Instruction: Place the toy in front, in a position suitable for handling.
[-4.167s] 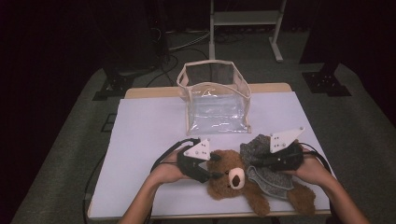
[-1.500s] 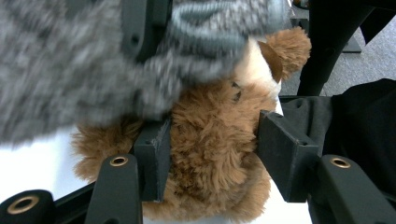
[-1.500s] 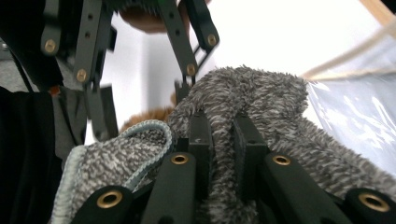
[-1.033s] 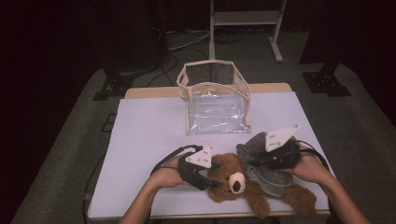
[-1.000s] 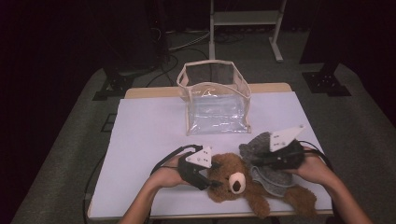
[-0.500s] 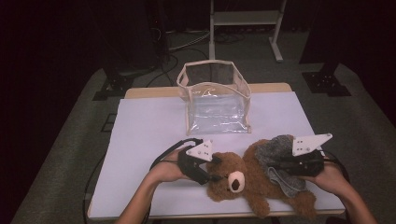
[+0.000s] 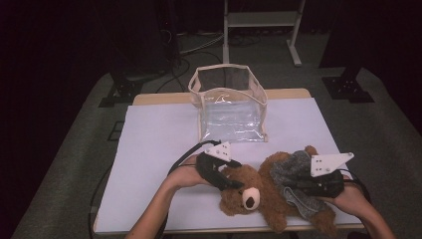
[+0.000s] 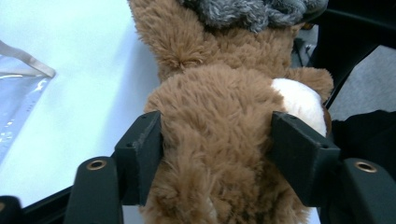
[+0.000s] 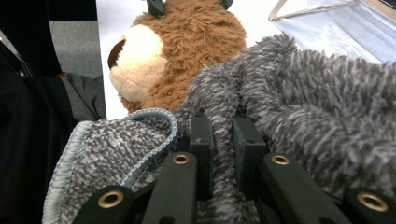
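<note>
Right gripper [image 9: 219, 140] pinches, seemingly, grey garment [image 9: 317, 88]

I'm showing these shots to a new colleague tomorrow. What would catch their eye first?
The brown teddy bear lying at the near edge of the white table, with a grey fuzzy garment over its body. The left gripper has its jaws either side of the bear's head, having just been opening, while the right gripper pinches a fold of the garment. Behind them stands an open clear plastic bag.
</note>
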